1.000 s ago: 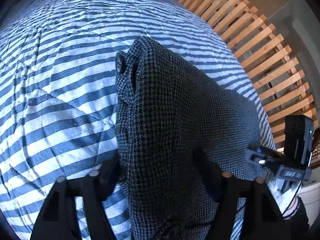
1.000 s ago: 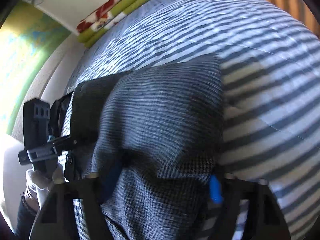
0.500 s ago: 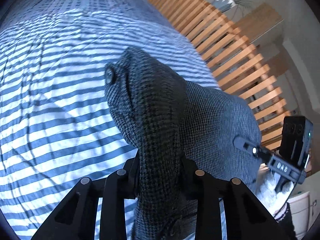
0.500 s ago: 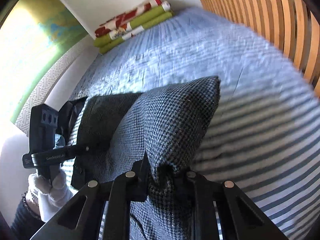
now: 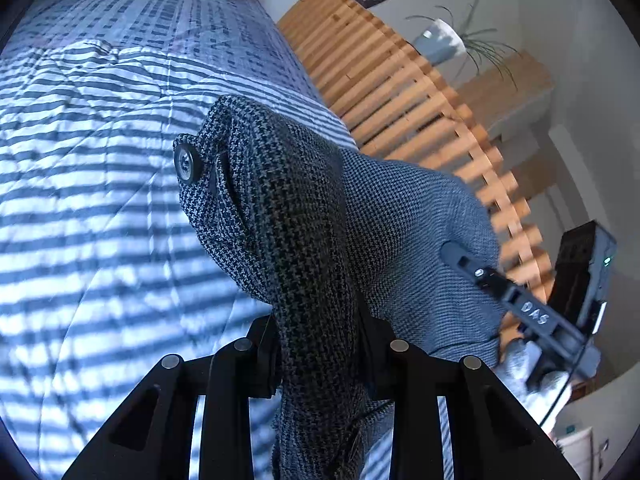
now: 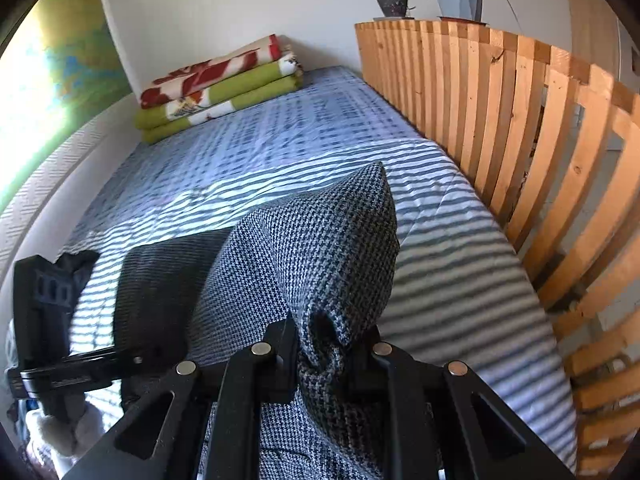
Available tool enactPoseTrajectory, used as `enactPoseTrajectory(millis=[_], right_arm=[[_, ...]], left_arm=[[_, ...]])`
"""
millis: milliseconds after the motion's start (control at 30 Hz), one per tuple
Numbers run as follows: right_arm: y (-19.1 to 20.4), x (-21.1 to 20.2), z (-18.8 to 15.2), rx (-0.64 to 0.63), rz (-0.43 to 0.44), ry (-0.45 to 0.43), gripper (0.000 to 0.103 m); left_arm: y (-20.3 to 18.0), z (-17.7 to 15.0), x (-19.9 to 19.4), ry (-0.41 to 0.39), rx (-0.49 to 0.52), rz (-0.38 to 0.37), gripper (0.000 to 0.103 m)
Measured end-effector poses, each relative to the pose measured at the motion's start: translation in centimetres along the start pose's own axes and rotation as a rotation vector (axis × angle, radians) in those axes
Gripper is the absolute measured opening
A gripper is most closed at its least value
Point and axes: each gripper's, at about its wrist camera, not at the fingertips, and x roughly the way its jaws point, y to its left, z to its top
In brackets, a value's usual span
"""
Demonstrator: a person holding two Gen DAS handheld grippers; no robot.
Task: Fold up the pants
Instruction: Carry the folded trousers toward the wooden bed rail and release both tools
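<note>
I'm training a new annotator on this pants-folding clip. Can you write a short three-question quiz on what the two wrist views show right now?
1. True or false: the left gripper has its jaws closed on the pants.
2. Multiple choice: in the left wrist view, the button on the pants sits A) on the left side of the raised fabric, B) between the jaws, C) on the bedspread.
3. Fill in: the folded blankets lie at the far end of the bed, against the ____.

Key: 1 true; 2 A; 3 wall.
</note>
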Motion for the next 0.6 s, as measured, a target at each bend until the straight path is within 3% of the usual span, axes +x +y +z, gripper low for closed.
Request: enactPoseTrajectory(millis=[100, 133, 167, 200, 233, 300, 400, 467, 533, 600], right_arm=[[-1.6, 3.2, 1.0, 0.033, 0.002, 0.001, 0.015], [-2.1, 4.1, 1.1, 0.041, -0.006, 0.002, 0.019], [-2.6, 5.6, 0.8, 0.04, -0.047, 0.028, 0.029], [-2.9, 6.7, 0.6, 0.035, -0.096, 0.064, 0.034], [-3.1, 7.7, 0.4, 0.031, -0.165, 0.114, 0.038], [-4.1, 8.2, 0.2, 0.029, -0.291, 0.136, 0.038], [-5.7, 5.6, 0.3, 0.146, -0.255, 0.049, 0.038], [-5.4, 3.0, 0.6, 0.178, -0.212, -0.068, 0.039], [-4.1, 2.9, 1.0, 0.145, -0.122, -0.073, 0.039], [-2.7, 4.2, 1.2, 0.126, -0.067, -0.042, 0.039]], left_arm=[[1.2, 1.4, 2.7, -0.011, -0.024, 0.013, 0.032], [2.0, 1.7, 3.8, -0.009, -0.043, 0.033, 0.038], [3.1, 1.8, 5.0, 0.009, -0.081, 0.072, 0.043], [4.0, 1.9, 5.7, 0.033, -0.119, 0.1, 0.055], [5.2, 1.9, 6.2, 0.055, -0.168, 0.115, 0.057], [6.1, 1.8, 5.5, 0.023, -0.189, 0.085, 0.058], [4.5, 2.2, 3.5, -0.034, -0.088, 0.107, 0.059], [2.9, 2.4, 2.2, -0.082, -0.032, 0.1, 0.059], [0.5, 3.0, 2.1, -0.112, 0.06, 0.127, 0.059], [-1.2, 3.6, 3.7, -0.085, 0.105, 0.122, 0.059]])
